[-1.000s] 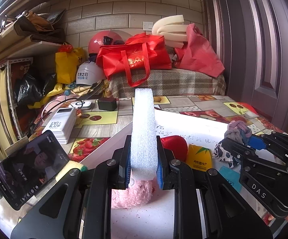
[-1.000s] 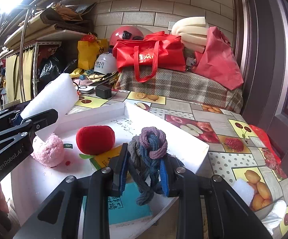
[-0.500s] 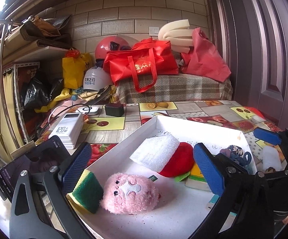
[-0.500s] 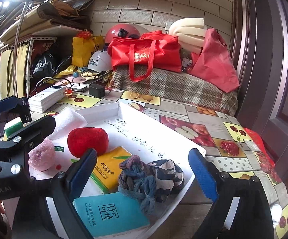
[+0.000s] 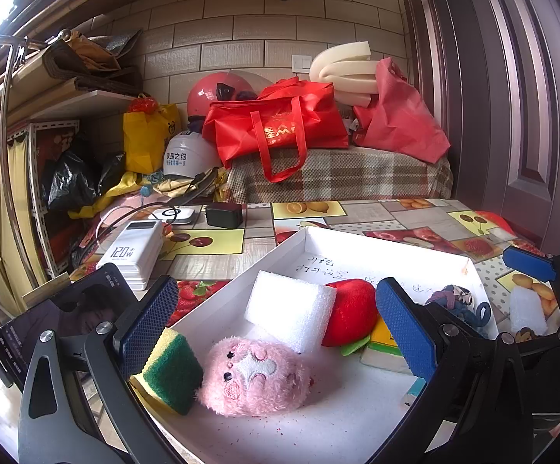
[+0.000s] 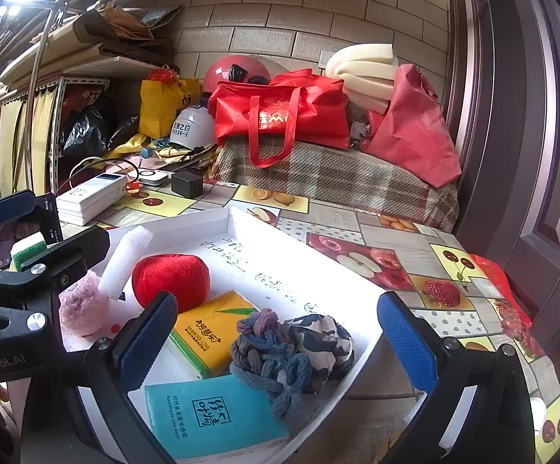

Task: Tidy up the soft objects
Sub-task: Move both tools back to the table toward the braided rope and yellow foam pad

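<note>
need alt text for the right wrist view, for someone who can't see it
The open right gripper hovers empty over a white tray holding a knotted rope toy, patterned cloth, yellow tissue pack, teal tissue pack, red plush, white foam block and pink plush. The left gripper enters from the left.

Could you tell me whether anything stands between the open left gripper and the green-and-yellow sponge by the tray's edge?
Nothing visible does. The sponge sits just inside the left gripper, beside its left finger, at the white tray edge. The pink plush lies beside it, not in front.
</note>
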